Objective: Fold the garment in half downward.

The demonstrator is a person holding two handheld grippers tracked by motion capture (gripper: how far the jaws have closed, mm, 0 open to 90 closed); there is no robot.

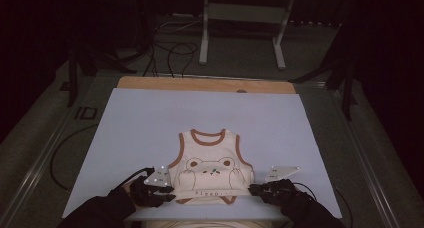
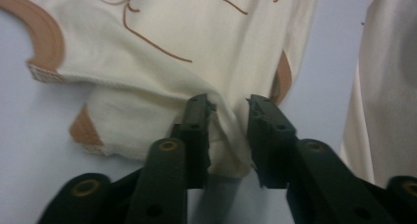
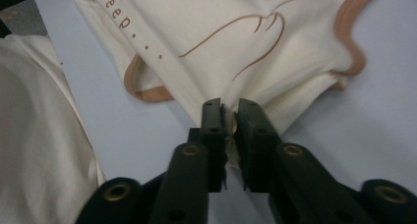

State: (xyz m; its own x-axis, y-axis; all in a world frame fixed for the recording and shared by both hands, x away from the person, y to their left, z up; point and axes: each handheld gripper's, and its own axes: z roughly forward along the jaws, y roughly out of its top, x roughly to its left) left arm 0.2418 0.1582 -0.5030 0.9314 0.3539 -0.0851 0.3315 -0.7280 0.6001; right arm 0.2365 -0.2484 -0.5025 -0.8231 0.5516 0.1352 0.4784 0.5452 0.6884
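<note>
While both grippers sit at the vest's near corners, L gripper [image 2: 228, 106] has jaws parted w/ a fold of hem loose between them; R gripper [image 3: 230, 108] stands nearly shut on a sliver of cloth, pinch can't be confirmed. Cream bear-print vest [image 1: 210, 165] lies flat, near edge of lilac mat [image 1: 150, 118]. Best: let go cleanly, lift straight up so hem doesn't drag. Plenty of open mat beyond.

Dim high view with black surroundings; both gripper views soft, slightly blurred.
</note>
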